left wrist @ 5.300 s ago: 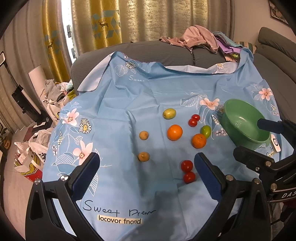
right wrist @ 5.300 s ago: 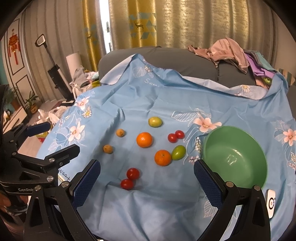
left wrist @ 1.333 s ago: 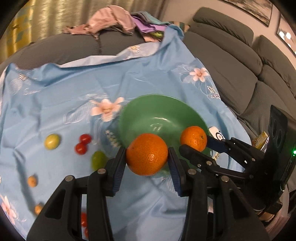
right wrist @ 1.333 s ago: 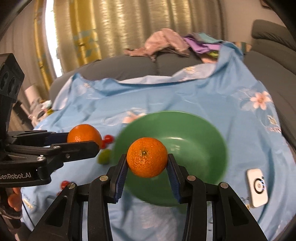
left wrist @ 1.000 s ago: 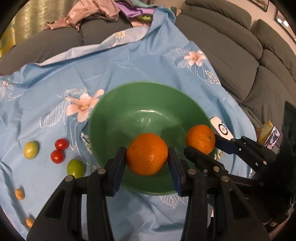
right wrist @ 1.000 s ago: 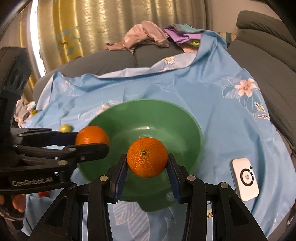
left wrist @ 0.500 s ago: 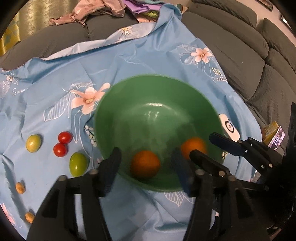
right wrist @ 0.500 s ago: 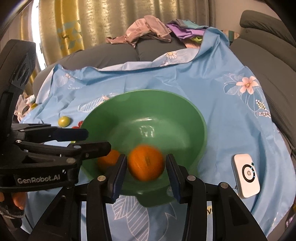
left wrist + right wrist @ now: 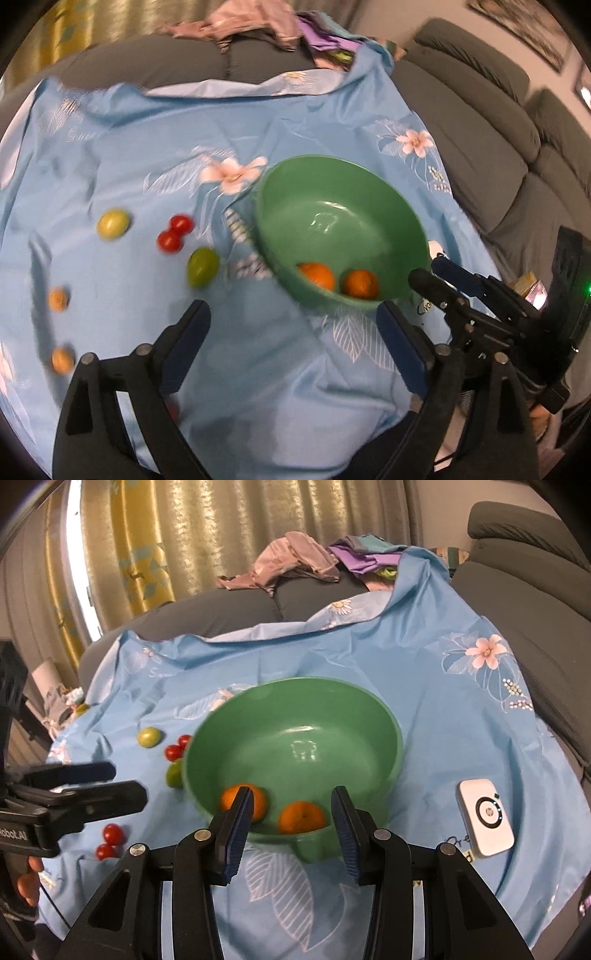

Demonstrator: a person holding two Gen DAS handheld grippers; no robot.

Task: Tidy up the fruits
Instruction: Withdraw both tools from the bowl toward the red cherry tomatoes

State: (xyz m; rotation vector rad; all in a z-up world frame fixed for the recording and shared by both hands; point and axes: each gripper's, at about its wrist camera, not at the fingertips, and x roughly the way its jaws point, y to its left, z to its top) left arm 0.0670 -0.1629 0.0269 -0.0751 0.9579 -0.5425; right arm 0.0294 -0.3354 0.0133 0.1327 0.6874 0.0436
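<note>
With both oranges (image 9: 301,816) resting in the green bowl (image 9: 369,716), keep your left gripper (image 9: 291,325) and right gripper (image 9: 291,812) spread empty, then approach the probably green fruit (image 9: 202,261) squarely.

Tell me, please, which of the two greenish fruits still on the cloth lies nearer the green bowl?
The darker green fruit, just left of the green bowl by the two red tomatoes; the paler yellow-green fruit lies farther left.
</note>
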